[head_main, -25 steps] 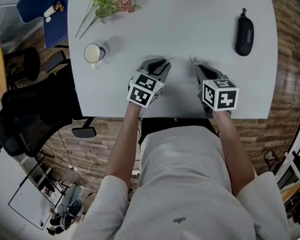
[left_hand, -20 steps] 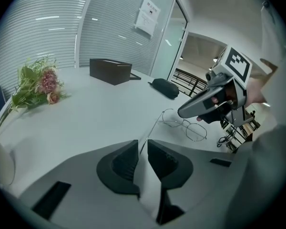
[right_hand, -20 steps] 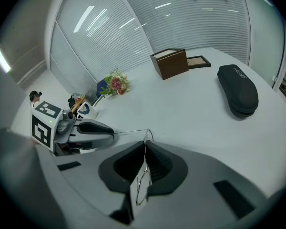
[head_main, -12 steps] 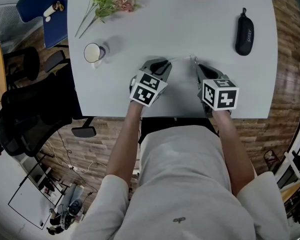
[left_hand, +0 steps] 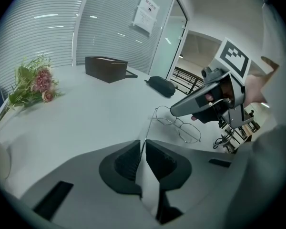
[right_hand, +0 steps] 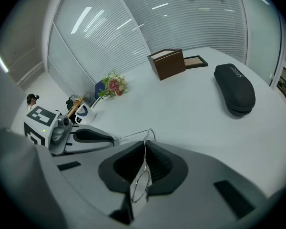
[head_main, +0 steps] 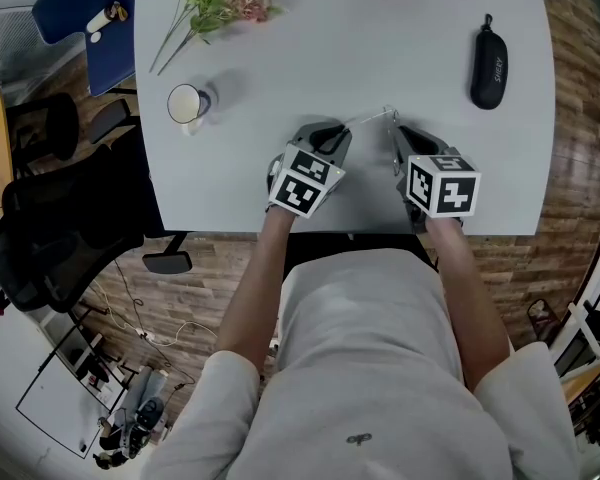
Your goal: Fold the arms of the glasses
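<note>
**Spotter:** Where are the glasses right now?

**Me:** Strung between my two tools, over the near edge of the table (head_main: 280,58). As far as I can judge, the glasses (left_hand: 179,127) are lifted clear of it. My right gripper (right_hand: 144,151) has its jaws pinched on the front, with one lens and its wire rim sitting right between the pads.

**Spotter:** And the left?

**Me:** My left gripper (left_hand: 143,146) is closed too, on the thin arm (head_main: 365,119). The wire runs straight into the gap and the pads meet on it.

**Spotter:** So the fold comes next. What worries you?

**Me:** Three things. That arm is fine wire. If I sweep the left tool off the hinge's own arc, I reckon the wire bends instead of the hinge turning.

**Spotter:** Second?

**Me:** The right hold is on smooth lens and thin rim. Any push from the left could twist the front in those pads, or pop it out, and the glasses drop.

**Spotter:** Third?

**Me:** The arm has to fold in behind the lenses, exactly where my right jaws sit. It may jam against them half-folded, so I would want a slow swing and maybe a regrip
</note>
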{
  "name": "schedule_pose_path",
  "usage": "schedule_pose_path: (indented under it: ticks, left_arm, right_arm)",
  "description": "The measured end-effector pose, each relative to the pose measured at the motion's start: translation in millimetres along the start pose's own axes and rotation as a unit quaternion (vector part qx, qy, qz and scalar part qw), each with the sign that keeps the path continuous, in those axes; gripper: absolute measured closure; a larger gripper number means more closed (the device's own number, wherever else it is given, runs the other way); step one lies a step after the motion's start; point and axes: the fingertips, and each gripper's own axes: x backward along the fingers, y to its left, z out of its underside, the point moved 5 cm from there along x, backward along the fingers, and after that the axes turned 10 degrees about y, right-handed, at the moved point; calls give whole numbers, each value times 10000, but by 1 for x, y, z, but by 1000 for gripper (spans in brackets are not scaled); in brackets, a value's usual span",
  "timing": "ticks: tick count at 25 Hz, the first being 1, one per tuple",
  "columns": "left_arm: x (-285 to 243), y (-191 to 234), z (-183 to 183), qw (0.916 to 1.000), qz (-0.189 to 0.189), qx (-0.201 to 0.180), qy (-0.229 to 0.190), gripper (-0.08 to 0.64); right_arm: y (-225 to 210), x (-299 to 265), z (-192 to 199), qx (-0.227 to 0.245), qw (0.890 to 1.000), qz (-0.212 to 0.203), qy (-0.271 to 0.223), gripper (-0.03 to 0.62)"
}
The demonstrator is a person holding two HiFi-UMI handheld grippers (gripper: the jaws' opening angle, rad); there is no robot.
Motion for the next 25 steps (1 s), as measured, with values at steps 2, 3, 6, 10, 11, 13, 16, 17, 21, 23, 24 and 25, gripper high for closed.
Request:
schedule_pose_path:
  ticks: [2, 3, 6, 10, 11, 13, 16, 17, 21, 23, 24, 25]
  left_arm:
    - [1, -2, -1, 10000, 42, 64, -40, 512]
    - [1, -4, -2, 9999, 61, 102, -62, 512]
    - [2, -9, -3, 9998, 80, 142, -112, 512]
    - [1, -18, -5, 9996, 161, 109, -192, 517]
    - [0, -20, -6, 9995, 201, 131, -206, 517]
    - [-2, -24, -7, 9994, 259, 159, -179, 517]
    - [-7, -30, -5, 9994, 314, 134, -96, 517]
    - [-8, -32, -6, 9993, 329, 124, -88, 517]
    - [-10, -37, -6, 9990, 414, 144, -93, 517]
    - [-11, -39, -7, 9988, 450, 151, -93, 517]
    - [-12, -41, -7, 9988, 463, 158, -96, 517]
    - [-12, -42, -7, 9987, 475, 167, -100, 517]
  right_arm:
    - [-1, 0, 0, -25, 10000, 23, 0, 574]
    - [-2, 1, 0, -36, 10000, 34, -2, 572]
    - [-3, 1, 1, -92, 10000, 27, -10, 572]
    - [1, -1, 2, -67, 10000, -24, 1, 575]
    - [2, -1, 2, -62, 10000, -16, -7, 575]
    - [3, -2, 3, -88, 10000, -1, -34, 575]
    - [3, -2, 3, -114, 9999, -18, -38, 575]
    - [3, -2, 3, -103, 9999, -22, -31, 575]
    - [2, -2, 3, -139, 9999, -41, -31, 575]
    - [2, -3, 3, -162, 9999, -42, -38, 575]
    - [2, -2, 3, -173, 9998, -45, -38, 575]
    - [2, -2, 3, -184, 9998, -49, -36, 575]
